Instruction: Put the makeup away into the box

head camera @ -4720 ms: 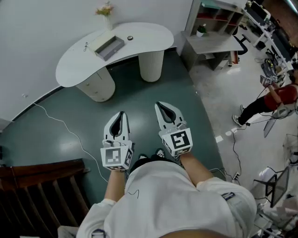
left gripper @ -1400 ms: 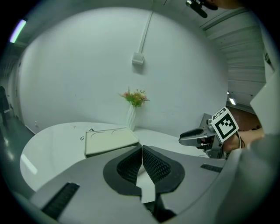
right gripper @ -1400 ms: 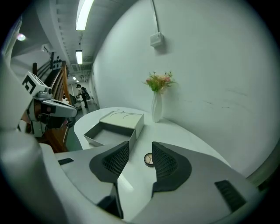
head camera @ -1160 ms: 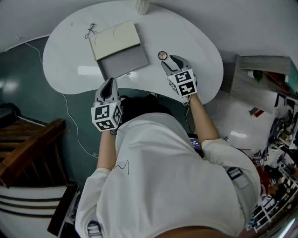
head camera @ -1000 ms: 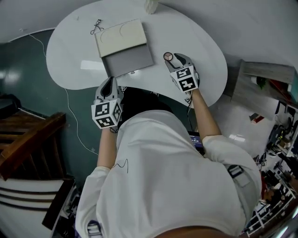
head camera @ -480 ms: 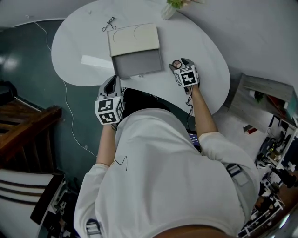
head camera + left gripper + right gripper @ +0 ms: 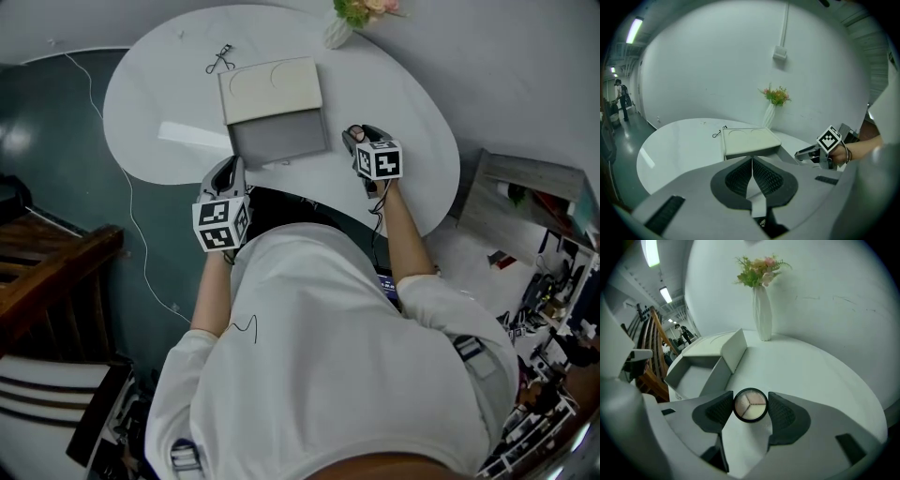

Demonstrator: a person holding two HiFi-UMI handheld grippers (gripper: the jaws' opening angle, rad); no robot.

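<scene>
A round makeup compact (image 7: 750,404) with pale powder wedges lies on the white table (image 7: 403,141), right of the open grey box (image 7: 279,142). The box's cream lid (image 7: 270,89) is folded back behind it. My right gripper (image 7: 751,408) points down at the compact. Its jaws are closing on it, and both pads meet its black rim. From the head view the compact (image 7: 356,132) peeks out at the right gripper (image 7: 359,137). My left gripper (image 7: 228,169) hovers at the table's front edge, shut with nothing in it, facing the box (image 7: 750,143).
A white vase of flowers (image 7: 339,30) stands at the table's far edge by the wall. A small black wire tool (image 7: 220,58) lies left of the lid. A cable trails over the dark floor (image 7: 56,141), and wooden stairs (image 7: 47,272) are at the left.
My right gripper has come down over the compact, which now sits between its jaws. The left gripper has edged toward the table's front edge. The head camera's view has shifted.
</scene>
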